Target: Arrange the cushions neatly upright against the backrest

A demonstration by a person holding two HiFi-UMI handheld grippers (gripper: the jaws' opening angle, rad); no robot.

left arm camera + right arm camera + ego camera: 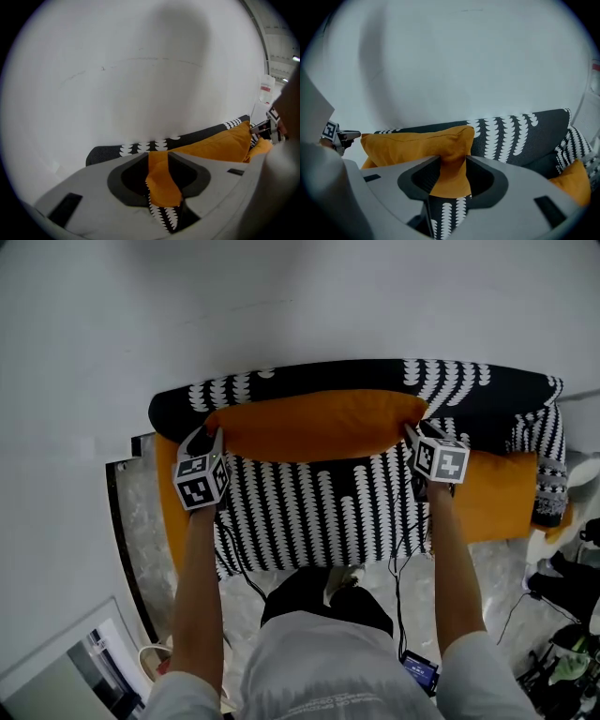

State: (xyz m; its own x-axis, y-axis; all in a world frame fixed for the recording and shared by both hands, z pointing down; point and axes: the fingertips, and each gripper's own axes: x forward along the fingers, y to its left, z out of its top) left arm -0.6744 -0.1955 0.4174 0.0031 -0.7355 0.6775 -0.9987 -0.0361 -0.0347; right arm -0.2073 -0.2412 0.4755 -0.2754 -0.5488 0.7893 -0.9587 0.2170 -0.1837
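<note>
A long orange cushion (314,425) (220,143) (412,143) stands upright on the sofa seat (309,512), leaning on the black-and-white patterned backrest (469,381) (515,131). My left gripper (212,435) (158,157) is at the cushion's left end. Its jaws stand apart, and a fold of the cushion's corner lies loosely between them. My right gripper (412,432) (452,161) is shut on the cushion's right corner, the fabric bunched between its pads. A second orange cushion (497,493) (574,180) lies flat on the seat at the right.
A white wall rises right behind the sofa. A patterned cushion (550,470) sits at the sofa's right end. Cables and a small device (419,671) lie on the marble floor by the person's feet, and more gear (562,615) lies at the right.
</note>
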